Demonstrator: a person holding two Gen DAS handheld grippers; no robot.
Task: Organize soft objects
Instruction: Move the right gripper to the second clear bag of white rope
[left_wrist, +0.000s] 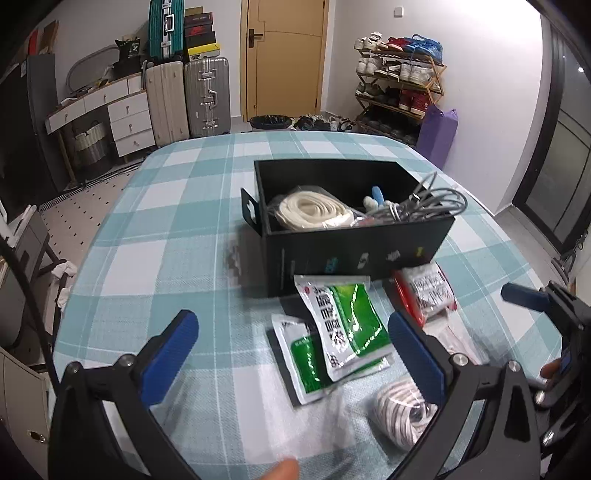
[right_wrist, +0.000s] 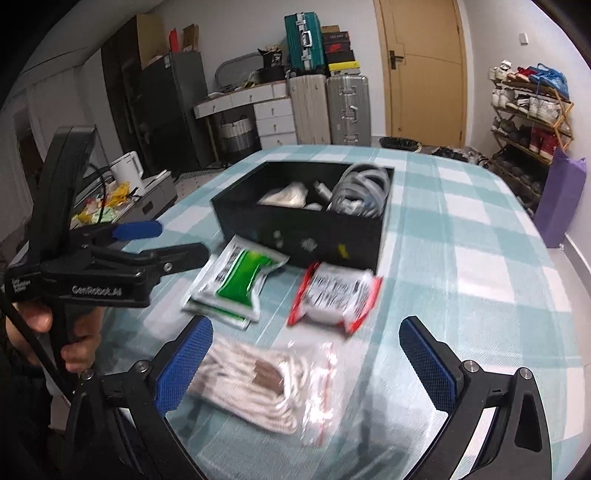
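Both tools, left (left_wrist: 291, 354) and right (right_wrist: 306, 360), stand open and empty. The clear-bagged white rope coil (right_wrist: 251, 387) looks light, soft, slippery; grip mid-coil, not film.

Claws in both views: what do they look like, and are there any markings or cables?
Both the left claw and the right claw have black frames, blue textured pads and silver bolts. In the right wrist view, the left unit reads "GenRobot.AI" in white, and a black cable trails from it.
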